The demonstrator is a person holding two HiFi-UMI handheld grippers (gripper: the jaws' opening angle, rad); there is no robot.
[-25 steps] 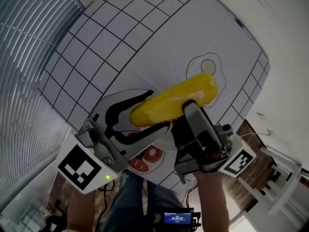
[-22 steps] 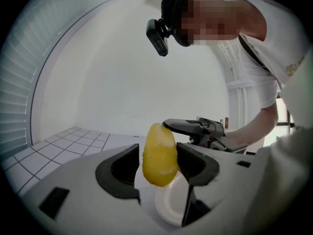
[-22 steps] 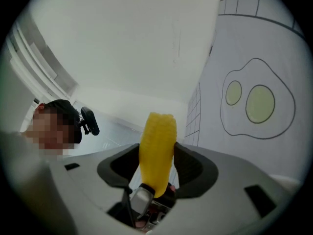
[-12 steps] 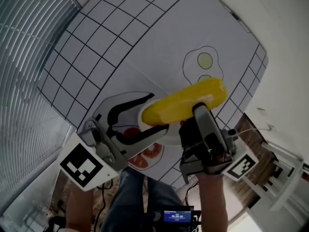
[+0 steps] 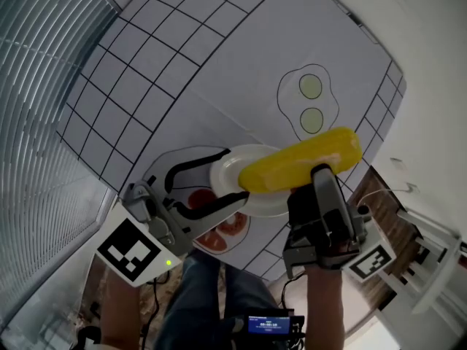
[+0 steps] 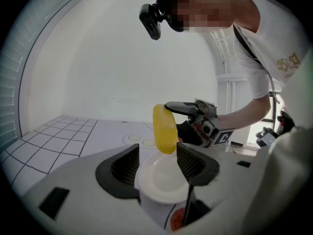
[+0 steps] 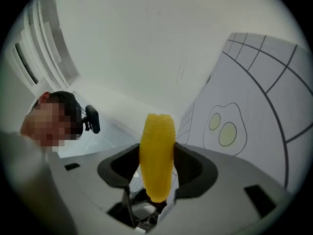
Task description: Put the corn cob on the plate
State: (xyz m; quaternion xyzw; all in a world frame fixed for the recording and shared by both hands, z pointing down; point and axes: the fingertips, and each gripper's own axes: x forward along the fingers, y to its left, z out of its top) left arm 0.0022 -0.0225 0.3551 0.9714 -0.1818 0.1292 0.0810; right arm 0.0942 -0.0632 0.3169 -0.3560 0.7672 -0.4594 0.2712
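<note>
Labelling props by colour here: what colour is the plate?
Plain white. The plate shows best in the left gripper view.

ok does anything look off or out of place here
Nothing looks spilled or damaged. The corn cob is not on the plate yet: it sits crosswise in the jaws of the right gripper, above the plate's rim. The plate lies flat and bare on the printed mat.
</note>
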